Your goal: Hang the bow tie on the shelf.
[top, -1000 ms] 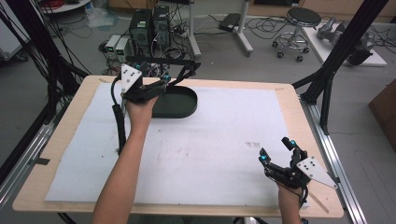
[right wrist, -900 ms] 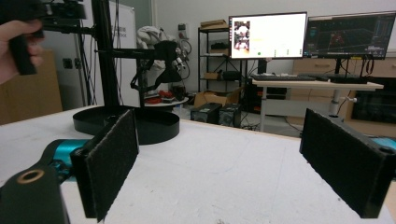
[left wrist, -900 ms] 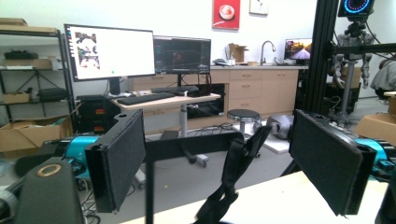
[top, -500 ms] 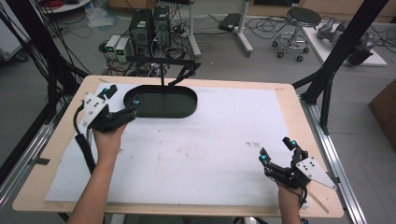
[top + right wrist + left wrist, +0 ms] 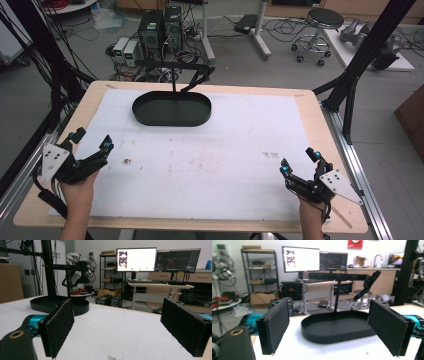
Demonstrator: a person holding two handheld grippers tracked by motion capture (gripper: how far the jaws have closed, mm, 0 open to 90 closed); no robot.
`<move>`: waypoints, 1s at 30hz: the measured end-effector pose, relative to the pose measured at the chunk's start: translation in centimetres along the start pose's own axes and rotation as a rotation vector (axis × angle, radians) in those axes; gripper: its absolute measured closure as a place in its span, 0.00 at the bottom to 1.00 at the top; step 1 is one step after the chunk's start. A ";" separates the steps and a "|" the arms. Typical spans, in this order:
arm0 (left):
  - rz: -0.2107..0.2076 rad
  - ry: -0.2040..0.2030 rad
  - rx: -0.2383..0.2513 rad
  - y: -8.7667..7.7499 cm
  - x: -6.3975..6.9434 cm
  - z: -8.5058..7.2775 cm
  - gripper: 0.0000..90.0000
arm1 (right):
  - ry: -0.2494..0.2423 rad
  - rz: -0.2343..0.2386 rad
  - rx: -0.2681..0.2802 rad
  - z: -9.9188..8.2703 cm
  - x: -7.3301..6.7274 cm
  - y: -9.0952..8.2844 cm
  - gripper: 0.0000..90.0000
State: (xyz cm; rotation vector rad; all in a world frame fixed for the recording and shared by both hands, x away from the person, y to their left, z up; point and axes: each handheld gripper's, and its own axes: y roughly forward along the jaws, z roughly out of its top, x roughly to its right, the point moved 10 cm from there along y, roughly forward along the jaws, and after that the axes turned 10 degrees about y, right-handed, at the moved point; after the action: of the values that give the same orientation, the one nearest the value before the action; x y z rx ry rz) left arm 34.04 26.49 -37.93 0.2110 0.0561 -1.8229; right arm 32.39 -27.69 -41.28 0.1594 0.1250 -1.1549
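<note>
A black oval tray [image 5: 171,108] with an upright stand sits at the far middle of the white table sheet [image 5: 210,160]. My left gripper [image 5: 91,140] is at the near left of the table, open, nothing between its jaws. In the left gripper view its jaws frame the black oval tray [image 5: 337,327] ahead, well apart from it. My right gripper [image 5: 299,162] rests at the near right corner, open and holding nothing. In the right gripper view the black oval tray [image 5: 60,305] lies far off to the left.
A black post and crossbar [image 5: 172,67] rise from the tray's far side. Black frame legs [image 5: 350,90] stand off the table's right edge. Small dark specks [image 5: 127,161] mark the sheet. Computers [image 5: 159,27] and a stool [image 5: 320,25] are on the floor beyond.
My left gripper has come away from the tray, moving left and toward the near edge, and dropped lower. Its jaws stayed open. The right gripper has kept still.
</note>
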 end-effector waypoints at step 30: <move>-0.013 -0.061 -0.024 -1.1 0.0 -3.6 0.20 | 0.000 -0.028 -0.008 -0.3 0.4 -0.4 0.12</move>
State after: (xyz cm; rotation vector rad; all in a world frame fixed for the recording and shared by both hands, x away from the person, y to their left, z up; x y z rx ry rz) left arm 33.40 27.37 -41.58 0.1391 0.0365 -1.8397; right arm 32.19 -28.10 -41.65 0.1508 0.1323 -1.1817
